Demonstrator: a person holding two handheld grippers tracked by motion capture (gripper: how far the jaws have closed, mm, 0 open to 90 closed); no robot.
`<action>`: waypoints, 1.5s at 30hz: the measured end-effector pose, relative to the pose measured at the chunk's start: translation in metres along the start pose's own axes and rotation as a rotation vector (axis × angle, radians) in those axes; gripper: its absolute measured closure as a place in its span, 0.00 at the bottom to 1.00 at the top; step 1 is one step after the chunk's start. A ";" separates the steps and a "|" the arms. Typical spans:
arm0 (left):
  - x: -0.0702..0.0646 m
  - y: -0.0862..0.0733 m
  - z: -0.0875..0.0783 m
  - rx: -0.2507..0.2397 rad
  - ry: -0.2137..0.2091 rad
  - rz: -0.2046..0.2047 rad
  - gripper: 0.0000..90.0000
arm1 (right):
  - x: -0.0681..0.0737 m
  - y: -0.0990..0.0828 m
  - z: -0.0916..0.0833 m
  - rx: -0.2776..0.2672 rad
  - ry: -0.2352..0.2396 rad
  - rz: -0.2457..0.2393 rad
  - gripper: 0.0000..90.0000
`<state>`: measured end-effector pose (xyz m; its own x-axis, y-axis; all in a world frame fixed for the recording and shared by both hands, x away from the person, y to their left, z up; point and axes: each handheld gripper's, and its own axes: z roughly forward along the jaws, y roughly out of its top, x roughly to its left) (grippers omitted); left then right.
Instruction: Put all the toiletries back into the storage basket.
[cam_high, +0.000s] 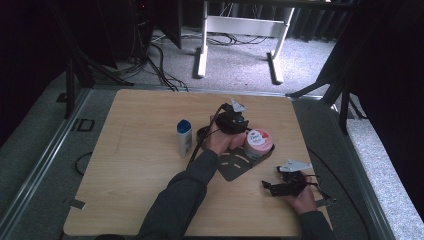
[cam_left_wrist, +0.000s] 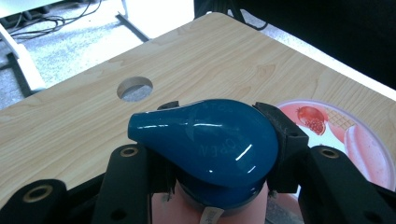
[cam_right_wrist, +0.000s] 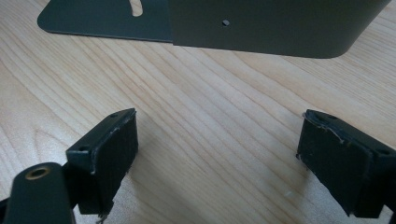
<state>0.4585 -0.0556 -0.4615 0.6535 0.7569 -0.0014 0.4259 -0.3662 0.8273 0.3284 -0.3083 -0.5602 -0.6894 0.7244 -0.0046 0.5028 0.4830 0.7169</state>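
Note:
My left gripper (cam_left_wrist: 217, 112) is shut on the glossy blue cap (cam_left_wrist: 210, 144) of a pink bottle (cam_left_wrist: 187, 212), one pad on each side of the cap. From above, that gripper (cam_high: 231, 120) sits mid-table, and the hand hides the bottle. Just to its right stands a round tub with a pink and red fruit lid (cam_high: 258, 142) (cam_left_wrist: 345, 135). The tub rests on a dark metal bookend plate (cam_high: 235, 167). My right gripper (cam_high: 272, 178) (cam_right_wrist: 224, 135) is open low over bare wood near the front right, jaws wide apart, facing the plate (cam_right_wrist: 261, 23).
A white bottle with a blue cap (cam_high: 184, 137) stands upright left of my left hand. A round cable hole (cam_left_wrist: 134, 88) (cam_high: 202, 133) lies in the tabletop beside the left gripper. Carpet, cables and a white desk frame (cam_high: 240, 30) lie beyond the table's far edge.

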 end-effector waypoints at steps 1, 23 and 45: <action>0.000 0.000 0.000 -0.001 -0.001 -0.001 0.59 | 0.000 0.000 0.000 0.001 0.000 0.000 0.13; 0.003 0.003 0.008 -0.008 0.022 -0.072 0.59 | 0.000 0.000 0.000 0.000 0.000 -0.001 0.13; 0.001 0.009 0.010 -0.023 0.038 -0.078 0.59 | 0.000 0.000 0.000 0.000 -0.001 0.000 0.13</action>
<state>0.4692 -0.0633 -0.4599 0.5941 0.8031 -0.0455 0.4602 -0.2929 0.8381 0.3285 -0.3083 -0.5602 -0.6892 0.7245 -0.0054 0.5026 0.4834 0.7167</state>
